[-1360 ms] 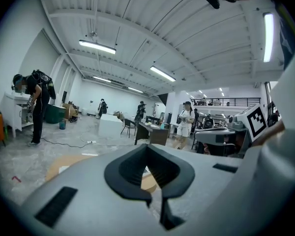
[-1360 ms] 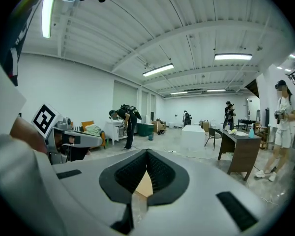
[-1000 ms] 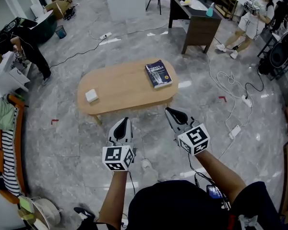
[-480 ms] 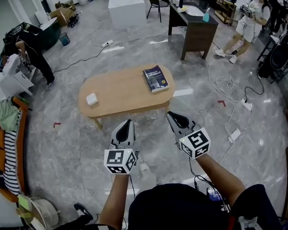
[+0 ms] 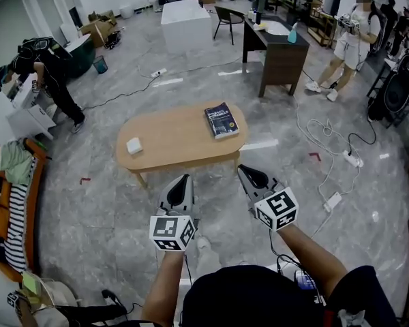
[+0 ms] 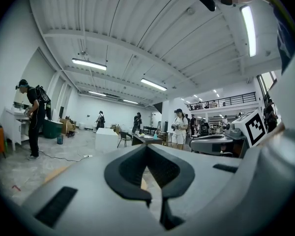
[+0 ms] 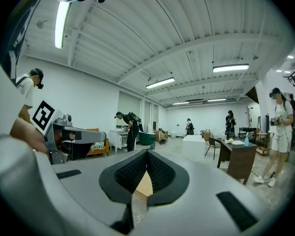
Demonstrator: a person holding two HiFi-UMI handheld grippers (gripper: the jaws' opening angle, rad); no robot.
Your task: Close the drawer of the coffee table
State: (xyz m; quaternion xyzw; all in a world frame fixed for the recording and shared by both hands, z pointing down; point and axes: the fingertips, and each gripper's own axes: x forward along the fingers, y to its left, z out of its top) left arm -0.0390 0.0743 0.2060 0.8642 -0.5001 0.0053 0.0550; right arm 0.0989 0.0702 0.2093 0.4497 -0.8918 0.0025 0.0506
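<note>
Claws, left (image 5: 184,180) and right (image 5: 244,172), are held closed and empty, as suits pushing, short of the worktop (image 5: 177,138), along whose near edge no protruding drawer is seen.

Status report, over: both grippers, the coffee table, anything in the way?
Left gripper shut, empty; right gripper shut, empty. Both short of coffee table; no drawer visible. Book and small white box on top, nothing in the path.

A blue book (image 5: 221,120) and a small white box (image 5: 134,146) lie well apart. Beyond stands a dark desk (image 5: 278,52), a black chair (image 5: 225,16) beside it.
</note>
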